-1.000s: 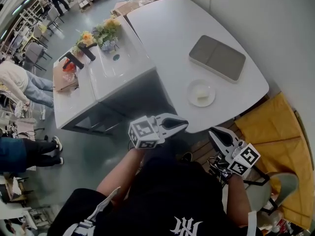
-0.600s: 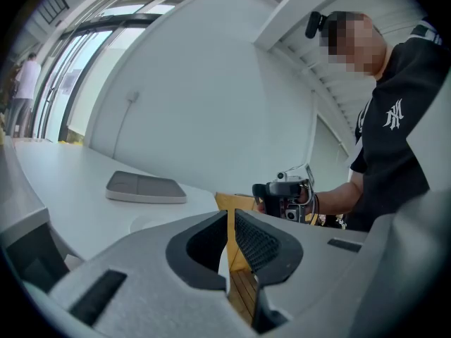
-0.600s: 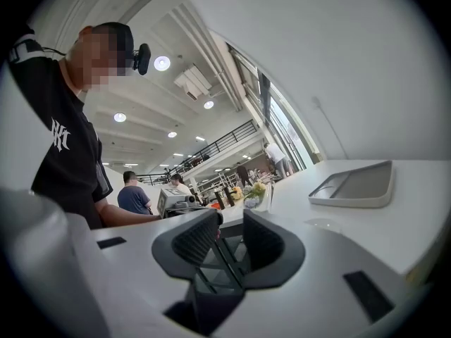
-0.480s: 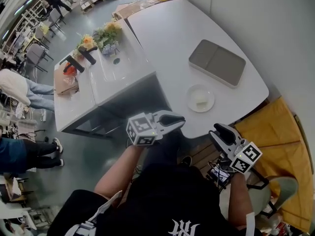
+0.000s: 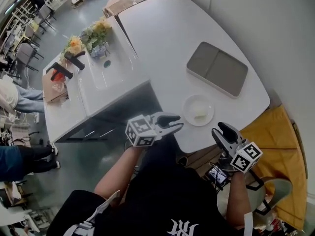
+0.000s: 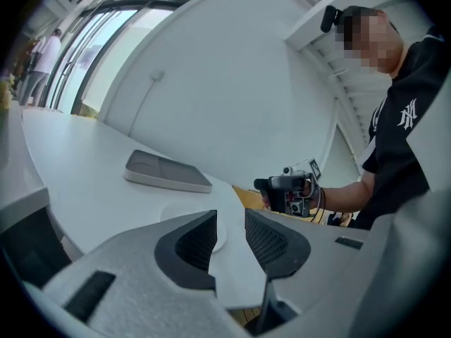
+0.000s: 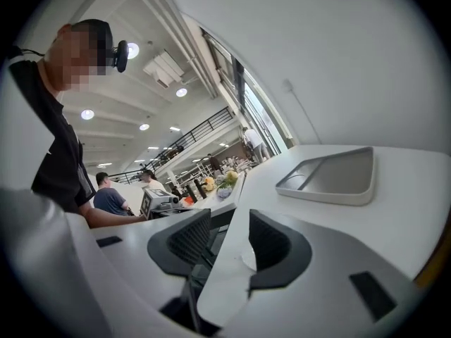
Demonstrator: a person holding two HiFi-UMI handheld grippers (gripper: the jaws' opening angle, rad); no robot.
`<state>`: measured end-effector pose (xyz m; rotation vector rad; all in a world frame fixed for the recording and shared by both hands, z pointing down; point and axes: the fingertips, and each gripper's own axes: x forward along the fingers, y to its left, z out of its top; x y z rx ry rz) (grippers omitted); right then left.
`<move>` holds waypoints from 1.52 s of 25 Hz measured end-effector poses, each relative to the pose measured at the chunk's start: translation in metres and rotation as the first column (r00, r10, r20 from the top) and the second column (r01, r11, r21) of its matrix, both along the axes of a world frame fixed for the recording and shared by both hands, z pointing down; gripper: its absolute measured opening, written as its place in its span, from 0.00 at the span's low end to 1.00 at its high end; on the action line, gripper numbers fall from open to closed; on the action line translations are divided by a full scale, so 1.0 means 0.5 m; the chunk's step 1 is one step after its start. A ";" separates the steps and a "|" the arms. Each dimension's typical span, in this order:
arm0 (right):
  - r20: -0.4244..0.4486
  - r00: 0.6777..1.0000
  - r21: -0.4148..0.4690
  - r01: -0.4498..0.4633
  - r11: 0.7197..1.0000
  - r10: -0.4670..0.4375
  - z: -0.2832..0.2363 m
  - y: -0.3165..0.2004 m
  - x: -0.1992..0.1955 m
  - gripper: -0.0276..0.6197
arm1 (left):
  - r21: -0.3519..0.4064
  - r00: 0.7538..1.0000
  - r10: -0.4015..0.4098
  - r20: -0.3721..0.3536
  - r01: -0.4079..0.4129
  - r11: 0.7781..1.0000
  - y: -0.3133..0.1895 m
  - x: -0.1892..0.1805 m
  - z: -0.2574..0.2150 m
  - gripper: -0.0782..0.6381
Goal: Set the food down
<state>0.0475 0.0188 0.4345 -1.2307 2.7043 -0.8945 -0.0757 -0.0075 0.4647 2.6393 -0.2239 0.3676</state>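
This is a large open indoor hall fitted out as a work or test space, not a home. A white rounded surface [image 5: 162,38] abuts a free-standing sink unit [image 5: 106,70] with flowers [image 5: 93,33] at its far edge. Beyond, on the grey floor [image 5: 88,161], are rows of chairs [image 5: 22,53] and other people [image 5: 10,90]. The right gripper view shows a high ceiling with round lights [image 7: 87,114], a railed upper gallery [image 7: 204,129] and tall windows [image 7: 243,97].

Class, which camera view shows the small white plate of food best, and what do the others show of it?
The head view: from above, the whole plate shows, with the food on it. The left gripper view gives only a low, partly hidden sliver of its rim; the right gripper view even less.
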 end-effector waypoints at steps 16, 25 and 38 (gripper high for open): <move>-0.032 0.999 -0.339 0.016 0.941 -0.029 0.162 -0.162 0.077 0.30 | -0.186 0.982 -0.089 0.168 0.120 0.975 -0.154 0.031 0.118 0.25; 0.019 0.999 -0.570 0.037 0.821 -0.032 0.273 -0.167 0.087 0.31 | -0.306 0.946 -0.160 0.283 0.247 0.920 -0.169 0.044 0.189 0.27; 0.061 0.997 -0.683 0.082 0.726 -0.055 0.299 -0.176 0.071 0.28 | -0.470 0.913 -0.072 0.401 0.273 0.839 -0.167 0.064 0.236 0.30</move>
